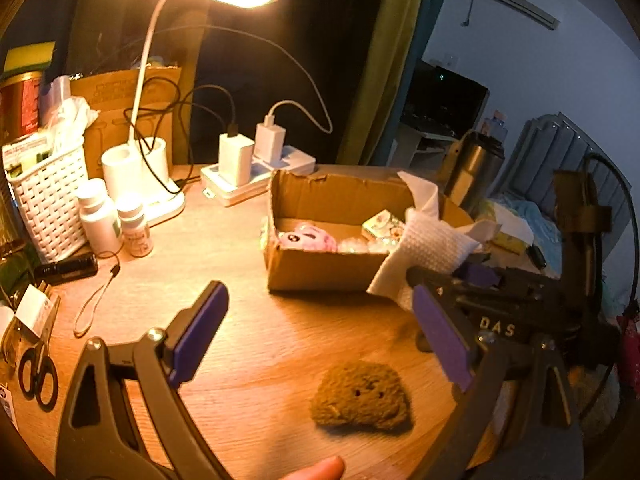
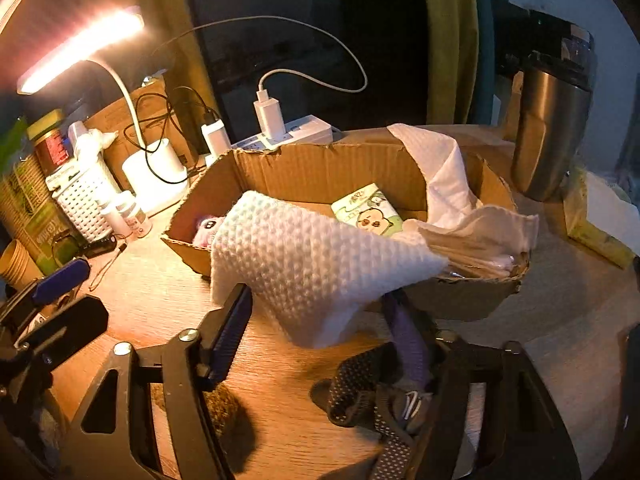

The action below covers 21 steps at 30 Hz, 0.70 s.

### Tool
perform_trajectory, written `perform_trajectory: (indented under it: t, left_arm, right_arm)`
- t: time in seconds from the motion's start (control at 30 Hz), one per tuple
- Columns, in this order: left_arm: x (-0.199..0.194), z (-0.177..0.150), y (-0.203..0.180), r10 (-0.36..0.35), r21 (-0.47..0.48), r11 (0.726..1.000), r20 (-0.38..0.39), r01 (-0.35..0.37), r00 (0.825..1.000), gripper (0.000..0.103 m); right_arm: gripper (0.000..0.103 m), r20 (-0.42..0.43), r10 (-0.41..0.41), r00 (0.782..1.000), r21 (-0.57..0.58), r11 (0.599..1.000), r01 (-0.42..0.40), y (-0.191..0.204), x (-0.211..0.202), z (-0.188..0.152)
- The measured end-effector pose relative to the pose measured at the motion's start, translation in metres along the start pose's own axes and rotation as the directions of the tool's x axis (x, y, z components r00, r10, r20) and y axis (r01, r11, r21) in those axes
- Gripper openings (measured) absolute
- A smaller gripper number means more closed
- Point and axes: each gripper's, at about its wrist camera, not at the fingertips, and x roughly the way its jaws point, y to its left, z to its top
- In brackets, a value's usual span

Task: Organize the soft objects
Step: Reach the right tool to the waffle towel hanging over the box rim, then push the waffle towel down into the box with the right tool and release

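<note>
Here, I see my left gripper [image 1: 320, 344] spread wide above a brown sponge [image 1: 361, 396] near the table's [image 1: 248, 320] front edge. My right gripper [image 2: 320, 336] gapes beside a white cloth [image 2: 304, 264] draped over the cardboard box [image 2: 320, 168] rim. Both look light, squashy; I'd pinch mid-body.

Waffle-textured white cloth [image 2: 316, 264]; corrugated cardboard box [image 2: 320, 172]; coarse brown sponge [image 1: 360, 396]; wood-grain table [image 1: 248, 320].

Wooden table [image 1: 248, 344] carries cardboard box [image 1: 320, 276], brown sponge [image 1: 362, 396], perhaps 2 bottles [image 1: 100, 216].
</note>
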Motion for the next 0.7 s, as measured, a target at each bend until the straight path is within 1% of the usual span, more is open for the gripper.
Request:
perform_trajectory:
  t: [0.03, 0.07, 0.1, 0.13, 0.17, 0.3, 0.43, 0.7]
  left_arm:
    - [0.0, -0.001, 0.002, -0.001, 0.002, 1.0, -0.003, 0.001, 1.0, 0.094]
    - [-0.001, -0.001, 0.003, -0.004, 0.001, 1.0, -0.004, 0.004, 1.0, 0.094]
    - [-0.001, -0.001, 0.004, -0.007, -0.001, 1.0, -0.003, 0.007, 1.0, 0.094]
    - [-0.003, -0.001, 0.005, -0.01, -0.004, 1.0, -0.001, 0.01, 1.0, 0.094]
    - [-0.003, -0.001, 0.005, -0.013, -0.005, 1.0, 0.0, 0.013, 1.0, 0.094]
    - [-0.006, 0.001, 0.006, -0.021, -0.003, 1.0, 0.008, 0.021, 1.0, 0.094]
    - [-0.009, 0.005, 0.006, -0.023, -0.005, 1.0, 0.022, 0.023, 1.0, 0.094]
    - [-0.01, 0.021, -0.001, -0.019, 0.001, 1.0, 0.049, 0.019, 0.999, 0.094]
  right_arm:
    - [0.047, -0.002, -0.006, 1.0, -0.009, 1.0, 0.006, 0.002, 0.0, 0.0]
    - [0.035, -0.003, -0.014, 1.0, -0.02, 1.0, 0.014, 0.004, 0.0, -0.001]
    - [0.026, -0.002, -0.014, 1.0, -0.023, 1.0, 0.014, 0.005, 0.0, -0.001]
    - [0.021, -0.002, -0.01, 1.0, -0.031, 0.999, 0.01, 0.007, -0.002, -0.001]
    - [0.014, 0.004, -0.01, 1.0, -0.037, 0.999, 0.01, 0.009, -0.004, 0.0]
    - [0.01, 0.034, -0.019, 0.999, -0.069, 0.997, 0.021, 0.016, -0.016, 0.002]
    - [0.01, 0.069, -0.02, 0.997, -0.088, 0.996, 0.026, 0.019, -0.028, 0.009]
    - [0.007, 0.127, -0.031, 0.991, -0.091, 0.995, 0.043, 0.003, -0.039, 0.035]
